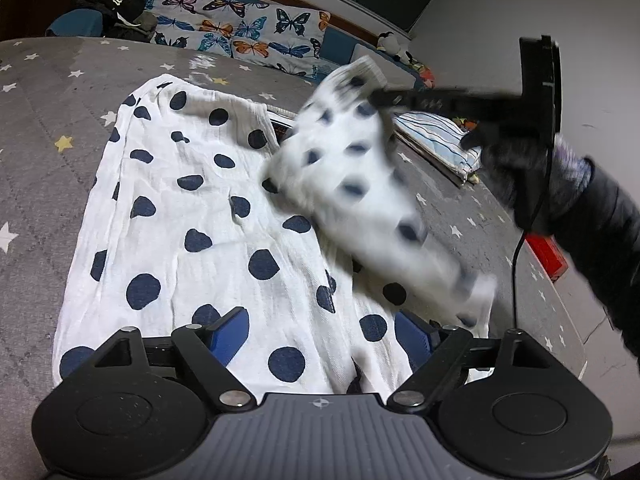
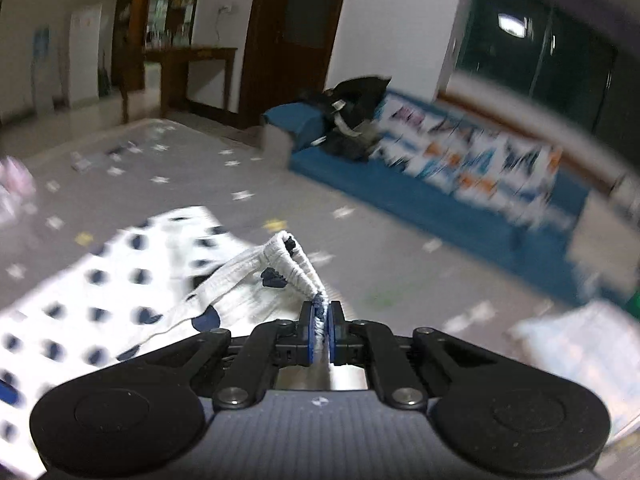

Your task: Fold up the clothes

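Left wrist view looks down on a grey mat [image 1: 44, 128] printed with white and yellow stars, which carries a white garment with navy dots [image 1: 188, 216] spread flat across its middle. The left gripper [image 1: 320, 334] hangs over the garment's near edge with its blue pads spread wide, grasping nothing. At right, the right gripper [image 1: 374, 98], held by a gloved hand [image 1: 516, 160] in a dark sleeve, lifts one part of the garment clear of the mat; that raised part is blurred. Far across the mat lie a butterfly-print cushion [image 1: 240, 24] on a blue mattress, a heap of dark clothes [image 1: 124, 4] at far left, and a striped folded cloth [image 1: 436, 138] at right. A red object [image 1: 546, 254] sits near the mat's right edge.

Right wrist view shows the right gripper [image 2: 321, 322] clenched on the garment's ribbed hem [image 2: 294, 264], the fabric pinched between the blue pads. Beyond are the mat, the blue mattress [image 2: 420, 200], a wooden door [image 2: 296, 32], a wooden desk [image 2: 192, 60], white walls and a dark window [image 2: 532, 40]. A white mark on the dark clothes is too small to read.
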Demonstrator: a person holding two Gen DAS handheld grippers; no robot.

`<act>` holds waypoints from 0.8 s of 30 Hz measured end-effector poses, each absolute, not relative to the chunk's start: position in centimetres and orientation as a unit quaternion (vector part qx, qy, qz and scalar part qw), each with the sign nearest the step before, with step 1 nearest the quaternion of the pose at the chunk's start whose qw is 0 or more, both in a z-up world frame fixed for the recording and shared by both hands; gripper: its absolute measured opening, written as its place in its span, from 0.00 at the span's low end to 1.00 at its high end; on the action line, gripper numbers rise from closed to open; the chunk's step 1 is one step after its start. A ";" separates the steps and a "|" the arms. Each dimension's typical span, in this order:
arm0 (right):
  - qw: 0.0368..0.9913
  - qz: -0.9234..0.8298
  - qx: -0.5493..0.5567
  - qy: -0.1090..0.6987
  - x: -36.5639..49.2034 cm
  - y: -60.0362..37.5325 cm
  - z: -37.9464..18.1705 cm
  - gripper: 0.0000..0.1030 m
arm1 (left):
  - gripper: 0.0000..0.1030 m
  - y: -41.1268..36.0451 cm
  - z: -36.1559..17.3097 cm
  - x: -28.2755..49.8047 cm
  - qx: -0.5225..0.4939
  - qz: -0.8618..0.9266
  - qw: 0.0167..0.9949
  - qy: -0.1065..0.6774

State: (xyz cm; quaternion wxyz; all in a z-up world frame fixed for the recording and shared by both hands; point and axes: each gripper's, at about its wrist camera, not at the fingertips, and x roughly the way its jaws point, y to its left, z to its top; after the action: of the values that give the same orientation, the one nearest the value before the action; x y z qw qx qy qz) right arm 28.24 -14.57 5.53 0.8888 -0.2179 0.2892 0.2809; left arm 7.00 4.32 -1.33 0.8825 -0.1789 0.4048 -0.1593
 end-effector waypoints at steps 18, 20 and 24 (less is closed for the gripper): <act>0.892 0.229 -0.147 0.361 31.0 -21.2 2.6 0.31 | 0.85 3.8 -1.4 7.1 -0.162 -0.157 0.887 0.403; 0.885 0.234 -0.129 0.382 30.7 -21.7 1.1 0.31 | 0.85 3.8 -1.4 7.0 -0.160 -0.156 0.888 0.403; 0.892 0.218 -0.077 0.389 31.9 -22.7 -0.3 0.35 | 0.85 3.9 -1.4 6.9 -0.161 -0.156 0.887 0.403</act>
State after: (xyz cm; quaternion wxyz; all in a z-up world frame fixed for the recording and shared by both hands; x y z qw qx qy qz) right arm 31.91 -22.69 -0.28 0.8919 -0.0766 0.3886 0.2181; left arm 6.87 3.91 -1.40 0.8874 -0.1614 0.4028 -0.1557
